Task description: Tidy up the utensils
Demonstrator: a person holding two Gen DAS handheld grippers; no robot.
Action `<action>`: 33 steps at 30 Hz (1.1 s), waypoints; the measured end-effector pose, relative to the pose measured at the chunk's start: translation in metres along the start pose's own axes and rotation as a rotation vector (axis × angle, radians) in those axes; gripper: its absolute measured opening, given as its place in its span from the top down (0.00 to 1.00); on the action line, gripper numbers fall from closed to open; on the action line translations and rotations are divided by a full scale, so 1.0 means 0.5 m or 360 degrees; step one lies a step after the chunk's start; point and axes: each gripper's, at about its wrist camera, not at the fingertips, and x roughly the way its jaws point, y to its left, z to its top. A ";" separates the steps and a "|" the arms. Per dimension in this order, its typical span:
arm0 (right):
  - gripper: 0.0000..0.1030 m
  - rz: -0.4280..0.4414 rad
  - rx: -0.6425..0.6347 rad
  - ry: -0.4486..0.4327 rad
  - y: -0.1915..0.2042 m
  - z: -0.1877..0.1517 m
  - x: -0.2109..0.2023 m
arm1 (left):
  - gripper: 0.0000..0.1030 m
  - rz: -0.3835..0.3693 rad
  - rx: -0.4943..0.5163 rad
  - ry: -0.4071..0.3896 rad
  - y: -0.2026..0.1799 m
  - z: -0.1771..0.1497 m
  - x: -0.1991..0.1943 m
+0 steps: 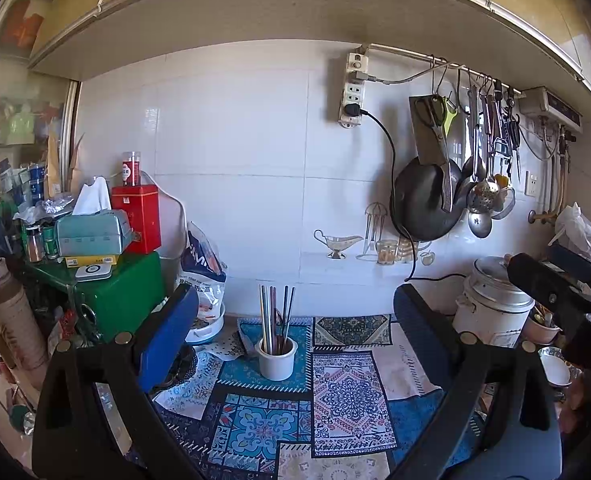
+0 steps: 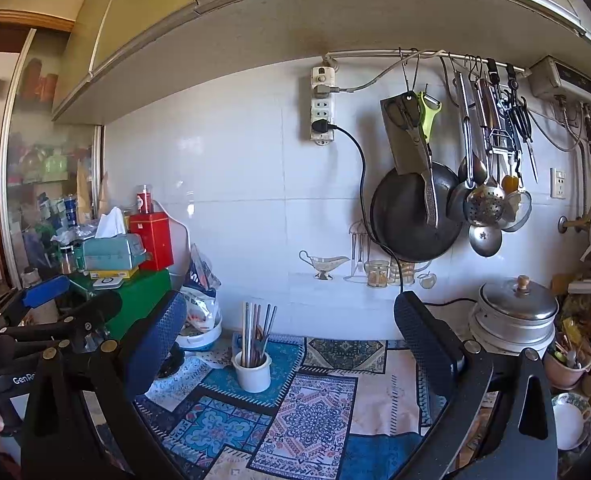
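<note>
A white cup (image 1: 277, 362) holding several upright chopsticks (image 1: 275, 318) stands on a patterned cloth (image 1: 347, 400) near the tiled wall. It also shows in the right wrist view (image 2: 252, 372) with the chopsticks (image 2: 255, 332). My left gripper (image 1: 295, 332) is open and empty, held back from the cup and framing it. My right gripper (image 2: 291, 340) is open and empty, with the cup between its fingers but far ahead. The right gripper shows at the right edge of the left view (image 1: 563, 292), and the left gripper at the left edge of the right view (image 2: 55, 308).
Ladles, scissors, a cleaver and a black pan (image 2: 415, 216) hang from a wall rail. A metal pot (image 2: 515, 320) stands at the right, with bowls (image 2: 571, 420) near it. A green box (image 1: 119, 292), red tin and tissue box crowd the left. A bag (image 1: 203, 276) leans by the wall.
</note>
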 end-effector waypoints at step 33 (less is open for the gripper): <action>0.00 -0.0014 0.0025 -0.0003 -0.005 0.004 -0.006 | 0.02 -0.0004 0.0057 -0.0020 -0.018 -0.003 0.005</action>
